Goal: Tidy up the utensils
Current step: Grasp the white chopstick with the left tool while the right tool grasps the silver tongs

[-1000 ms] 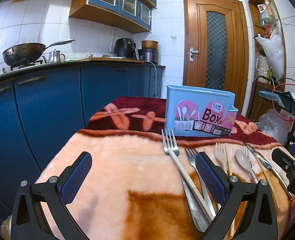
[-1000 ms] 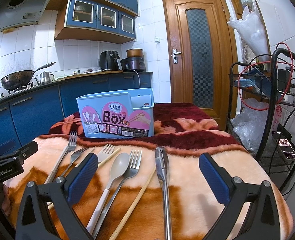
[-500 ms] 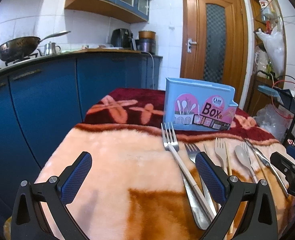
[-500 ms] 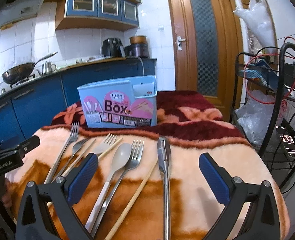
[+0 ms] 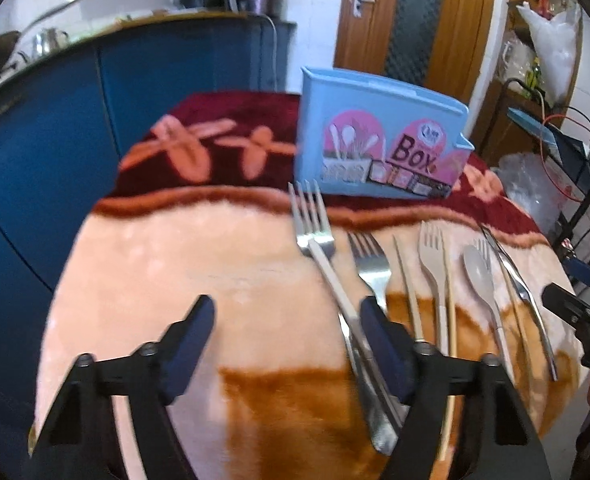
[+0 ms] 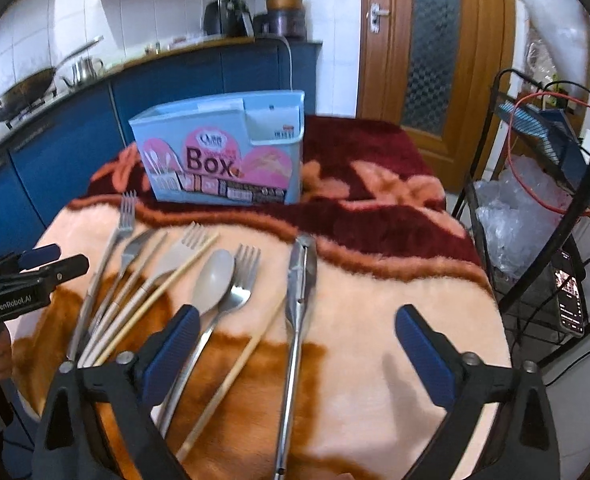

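L gripper [image 5: 287, 320] wide open, empty; R gripper [image 6: 295, 328] same — utensils [image 6: 215, 280] before box [image 6: 219, 156].

A domestic kitchen. White tiled walls [image 6: 35, 40] rise behind blue base cabinets [image 6: 215, 80]; a wok [image 6: 19, 98] and kettle [image 6: 81, 70] sit on the stove, with an air fryer [image 6: 227, 18] and a pot [image 6: 283, 16] farther along the worktop. A wooden door [image 6: 435, 52] with patterned glass and a blanket-covered desk [image 6: 375, 280] complete the room.
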`<state>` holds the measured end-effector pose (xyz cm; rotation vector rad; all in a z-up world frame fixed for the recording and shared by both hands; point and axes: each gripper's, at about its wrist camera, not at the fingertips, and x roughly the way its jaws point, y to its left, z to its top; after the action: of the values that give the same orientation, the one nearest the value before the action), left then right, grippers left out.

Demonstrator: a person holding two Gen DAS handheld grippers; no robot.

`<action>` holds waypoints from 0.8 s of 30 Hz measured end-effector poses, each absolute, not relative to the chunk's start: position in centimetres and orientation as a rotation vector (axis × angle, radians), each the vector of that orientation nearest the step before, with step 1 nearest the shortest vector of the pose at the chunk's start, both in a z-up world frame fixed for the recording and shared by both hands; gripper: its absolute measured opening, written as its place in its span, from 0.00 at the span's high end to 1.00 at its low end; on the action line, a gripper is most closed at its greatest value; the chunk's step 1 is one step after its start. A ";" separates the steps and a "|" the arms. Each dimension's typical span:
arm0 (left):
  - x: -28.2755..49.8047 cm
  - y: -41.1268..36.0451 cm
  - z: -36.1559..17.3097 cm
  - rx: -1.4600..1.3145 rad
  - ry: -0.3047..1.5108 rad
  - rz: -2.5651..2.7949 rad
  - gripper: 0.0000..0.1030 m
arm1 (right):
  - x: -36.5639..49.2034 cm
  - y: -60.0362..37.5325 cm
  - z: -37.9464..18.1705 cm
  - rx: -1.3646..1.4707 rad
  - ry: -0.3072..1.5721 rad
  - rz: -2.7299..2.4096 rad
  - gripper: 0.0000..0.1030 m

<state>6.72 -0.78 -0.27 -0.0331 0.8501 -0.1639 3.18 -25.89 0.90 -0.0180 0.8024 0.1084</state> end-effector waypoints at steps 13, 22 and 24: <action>9.9 -3.0 -1.3 -0.044 1.051 -0.288 0.73 | 6.4 -27.3 -0.2 0.033 1.034 0.170 0.47; 9.4 -2.0 -1.2 -0.084 1.056 -0.341 0.90 | 7.3 -27.2 -1.6 0.045 1.133 0.210 0.82; 9.3 -1.7 -1.1 -0.095 1.062 -0.346 0.91 | 7.2 -27.4 -1.4 0.059 1.138 0.220 0.84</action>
<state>9.25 -1.65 -1.07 -0.0947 1.0618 -0.3463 7.21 -27.41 -1.45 0.0587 1.1384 0.2195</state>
